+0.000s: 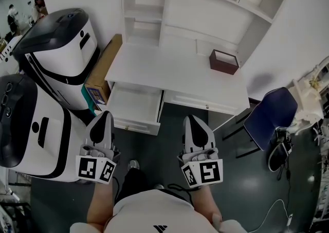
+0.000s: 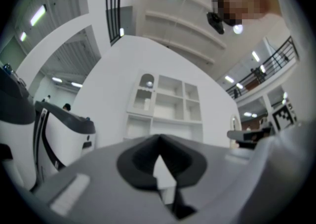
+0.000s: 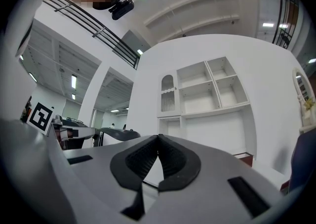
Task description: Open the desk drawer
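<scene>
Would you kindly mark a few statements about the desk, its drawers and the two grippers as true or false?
1. The left drawer stands pulled out. True.
2. The right drawer is open too. False: it is pushed in, closed.
3. A brown box sits on the desk top. True.
4. The left gripper grips the drawer's handle. False: its jaws are together on nothing.
5. The right gripper has its jaws wide apart. False: they are together, empty.

drawer (image 1: 132,104): rear hidden under desk (image 1: 175,72) | white machine (image 1: 31,129): cut by left edge | cardboard box (image 1: 104,65): label unreadable
</scene>
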`<state>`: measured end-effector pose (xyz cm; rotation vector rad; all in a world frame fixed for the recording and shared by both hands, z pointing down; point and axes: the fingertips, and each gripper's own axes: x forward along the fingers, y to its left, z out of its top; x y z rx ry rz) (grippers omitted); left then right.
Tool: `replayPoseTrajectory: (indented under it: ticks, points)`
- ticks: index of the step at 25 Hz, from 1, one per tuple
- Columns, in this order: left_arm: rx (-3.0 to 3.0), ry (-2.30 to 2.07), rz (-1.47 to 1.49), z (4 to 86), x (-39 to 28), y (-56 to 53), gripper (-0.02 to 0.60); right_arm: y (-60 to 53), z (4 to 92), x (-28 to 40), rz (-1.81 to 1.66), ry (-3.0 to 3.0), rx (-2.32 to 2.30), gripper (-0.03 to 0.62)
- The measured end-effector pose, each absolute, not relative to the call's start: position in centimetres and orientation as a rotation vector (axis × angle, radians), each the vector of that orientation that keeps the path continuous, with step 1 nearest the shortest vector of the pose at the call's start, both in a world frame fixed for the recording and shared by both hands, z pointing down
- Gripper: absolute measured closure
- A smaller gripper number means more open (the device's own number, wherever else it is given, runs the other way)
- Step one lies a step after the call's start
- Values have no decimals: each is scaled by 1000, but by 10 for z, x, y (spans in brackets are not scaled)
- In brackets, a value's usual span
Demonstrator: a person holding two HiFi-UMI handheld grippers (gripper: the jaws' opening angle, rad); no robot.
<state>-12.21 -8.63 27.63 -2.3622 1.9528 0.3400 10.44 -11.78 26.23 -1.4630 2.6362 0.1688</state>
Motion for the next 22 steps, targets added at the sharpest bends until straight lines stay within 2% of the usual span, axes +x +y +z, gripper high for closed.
replayPoseTrajectory:
  ticks: [22]
  points:
    - [-2350, 1931, 302, 272, -115, -88, 575, -120, 261, 104, 175, 2648, -1454, 594]
